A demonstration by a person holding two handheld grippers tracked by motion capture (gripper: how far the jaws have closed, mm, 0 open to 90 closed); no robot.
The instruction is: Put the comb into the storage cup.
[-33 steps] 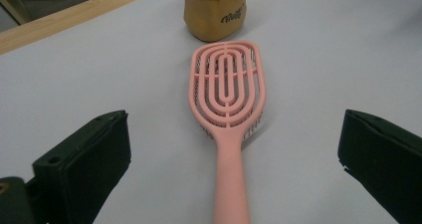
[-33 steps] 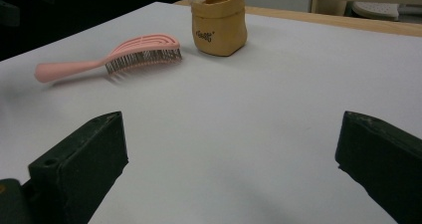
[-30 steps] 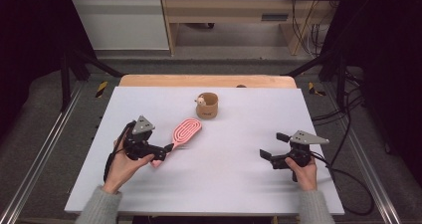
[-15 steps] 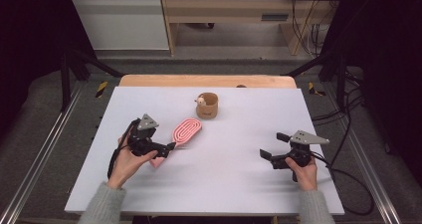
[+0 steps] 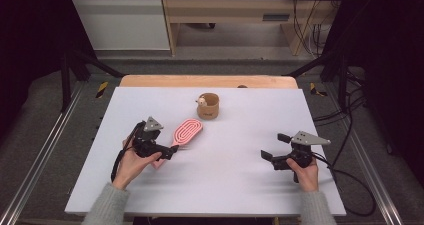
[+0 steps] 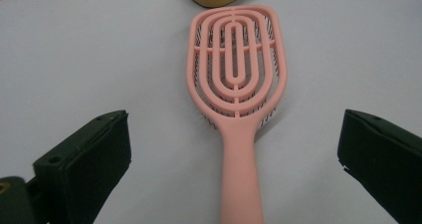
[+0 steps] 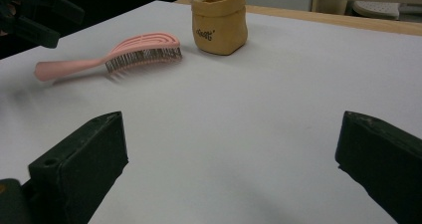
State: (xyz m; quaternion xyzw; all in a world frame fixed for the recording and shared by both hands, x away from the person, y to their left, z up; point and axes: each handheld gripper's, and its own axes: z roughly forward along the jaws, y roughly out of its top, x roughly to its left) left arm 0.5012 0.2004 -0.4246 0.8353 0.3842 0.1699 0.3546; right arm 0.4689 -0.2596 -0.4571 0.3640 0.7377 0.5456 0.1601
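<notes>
Lying flat on the desk [image 5: 240, 185], the pink brush [image 6: 238, 84] ran its handle right down the gap between the left gripper's [image 5: 170, 151] fingers [image 6: 87, 159], which stood wide apart and weren't touching it. Just past the brush head sat a small tan pot [image 5: 208, 105]. The right gripper [image 5: 272, 147] was well off to the side, its fingers [image 7: 79, 164] spread too, with nothing but bare desk between them.

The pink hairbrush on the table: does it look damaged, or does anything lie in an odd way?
Nothing stands out. The pink hairbrush lies whole, bristles down on the table, its handle between the open jaws of the left tool. The tan pouch stands upright.
</notes>
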